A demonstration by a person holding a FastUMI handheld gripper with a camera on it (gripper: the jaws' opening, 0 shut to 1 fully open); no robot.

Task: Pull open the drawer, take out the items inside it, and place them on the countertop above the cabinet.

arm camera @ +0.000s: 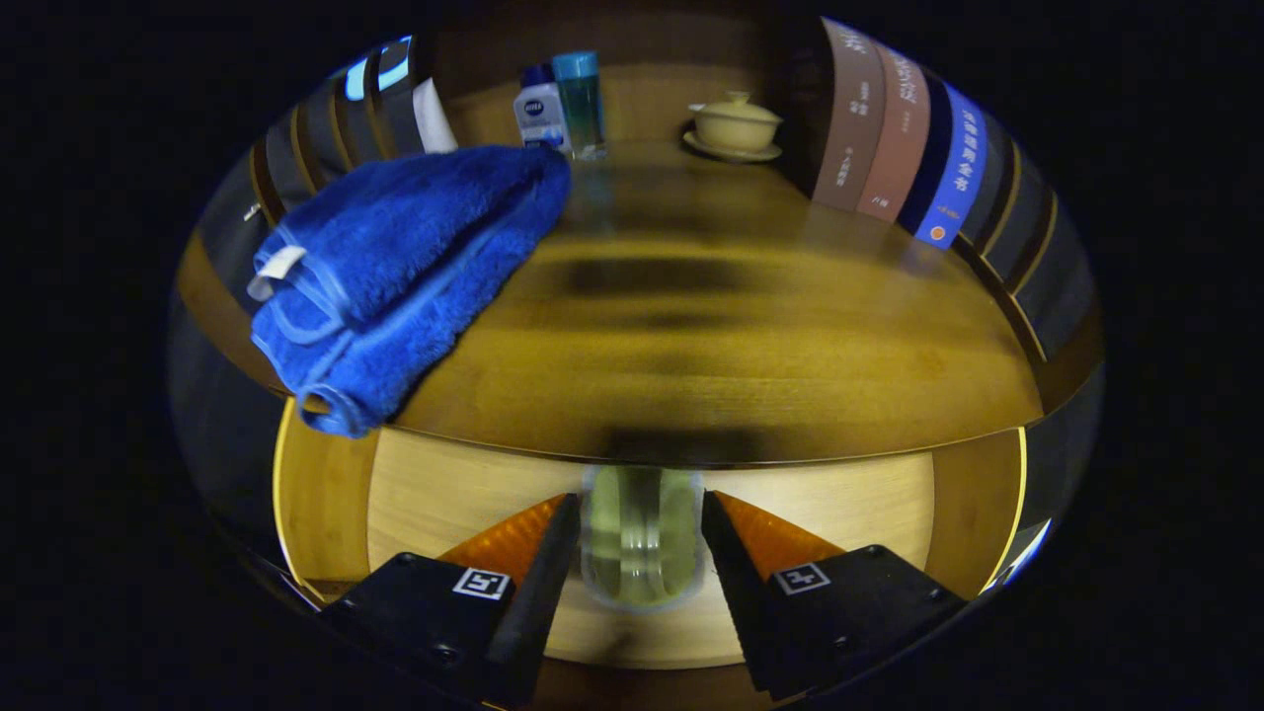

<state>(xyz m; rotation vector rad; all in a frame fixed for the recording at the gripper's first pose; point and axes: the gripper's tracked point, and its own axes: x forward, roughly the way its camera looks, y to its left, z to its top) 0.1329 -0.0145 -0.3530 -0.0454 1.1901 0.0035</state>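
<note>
jaws (642,538) clamped on greenish bottle (642,538), perhaps glass, above open drawer (444,494), book spines (899,138) unreadable

Far beyond the gripper (640,504), slightly left: white bottle (541,111) with dark blue cap, upright, touching or just beside a taller teal see-through bottle (580,99). Far ahead, slightly right: cream lidded cup (737,120) on a matching saucer (732,151). Ahead right: row of upright books, two brown spines (851,118), then a blue spine (956,173), then dark volumes (1027,227) nearer. Ahead left: another row of dark books (326,128), with a white one (434,117) at its far end.
</note>
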